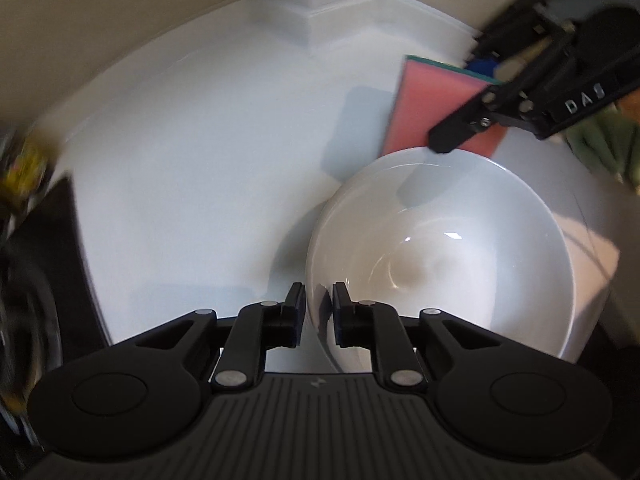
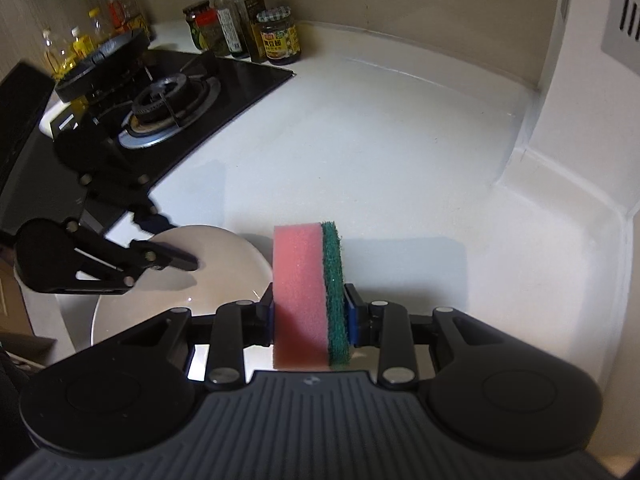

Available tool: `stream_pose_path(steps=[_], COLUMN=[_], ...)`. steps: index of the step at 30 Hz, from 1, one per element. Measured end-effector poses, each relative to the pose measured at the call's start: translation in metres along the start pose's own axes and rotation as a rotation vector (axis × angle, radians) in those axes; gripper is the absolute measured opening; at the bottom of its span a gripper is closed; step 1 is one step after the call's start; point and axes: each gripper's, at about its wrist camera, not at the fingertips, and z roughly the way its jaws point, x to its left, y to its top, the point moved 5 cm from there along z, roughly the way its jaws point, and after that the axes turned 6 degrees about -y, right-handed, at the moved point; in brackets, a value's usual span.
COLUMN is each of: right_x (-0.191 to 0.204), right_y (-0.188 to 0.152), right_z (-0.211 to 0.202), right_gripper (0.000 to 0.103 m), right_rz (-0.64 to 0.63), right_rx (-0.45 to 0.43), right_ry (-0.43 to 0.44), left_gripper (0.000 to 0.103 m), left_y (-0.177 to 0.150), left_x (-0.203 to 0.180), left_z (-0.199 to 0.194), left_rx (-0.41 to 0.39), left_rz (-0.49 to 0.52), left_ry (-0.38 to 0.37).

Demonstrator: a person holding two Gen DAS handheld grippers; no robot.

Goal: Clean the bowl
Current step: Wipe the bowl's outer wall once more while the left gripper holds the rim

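Note:
A white bowl [image 1: 440, 256] sits on the white counter. My left gripper [image 1: 319, 304] is shut on the bowl's near rim, one finger inside and one outside. The bowl [image 2: 216, 264] also shows at the lower left of the right wrist view, with the left gripper [image 2: 168, 240] on its rim. My right gripper [image 2: 310, 312] is shut on a pink sponge [image 2: 298, 292] with a green scouring side, held upright just right of the bowl. In the left wrist view the sponge [image 1: 428, 108] hangs beyond the bowl's far rim, clamped by the right gripper [image 1: 460, 124].
A black gas hob [image 2: 172, 96] with a burner lies to the left on the white counter [image 2: 380, 152]. Several jars and bottles [image 2: 276, 36] stand at the back by the wall. A white wall corner [image 2: 560, 128] rises on the right.

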Motion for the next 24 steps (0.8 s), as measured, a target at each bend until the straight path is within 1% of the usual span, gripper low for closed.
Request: stream_pose_path(steps=[1,2,4,9,12,14,15,17,21,24], right_x=[0.000,0.000,0.001,0.006,0.005,0.004,0.004,0.004,0.003,0.001], right_y=[-0.002,-0.003,-0.007,-0.015,-0.013,-0.009,-0.007,-0.004,-0.005,-0.006], right_z=[0.000,-0.001,-0.004,-0.010,-0.012,-0.010,-0.007,-0.006,-0.005,-0.006], right_gripper=[0.027,0.027,0.027,0.027,0.027,0.027,0.028,0.028,0.027,0.028], right_rz=[0.016,0.025,0.030,-0.002,-0.021,-0.020,-0.024,-0.024,0.001,0.024], right_rx=[-0.004,-0.006,-0.009,0.020,0.020,0.015,0.013,0.008,-0.002,-0.013], right_ry=[0.005,0.007,0.005,0.012,-0.016,-0.034,-0.049,-0.061,-0.048,-0.042], left_gripper=[0.016,0.016,0.014,0.014,0.016,0.019,0.019,0.018,0.016,0.017], left_y=[-0.004,-0.007,-0.006,0.012,0.026,0.036,0.039,0.038,0.016,-0.001], left_x=[0.001,0.001,0.002,0.007,0.005,0.003,0.004,0.009,0.019,0.023], left_z=[-0.001,-0.001,0.001,0.009,0.019,0.025,0.027,0.026,0.009,0.002], left_rx=[-0.001,0.001,0.006,0.025,0.017,0.019,0.019,0.013,-0.011,-0.016], left_rz=[-0.025,-0.027,-0.004,0.131,0.231,0.274,0.260,0.192,0.026,-0.060], left_ry=[0.003,0.007,0.001,0.008,-0.007,-0.015,-0.011,0.002,0.024,0.003])
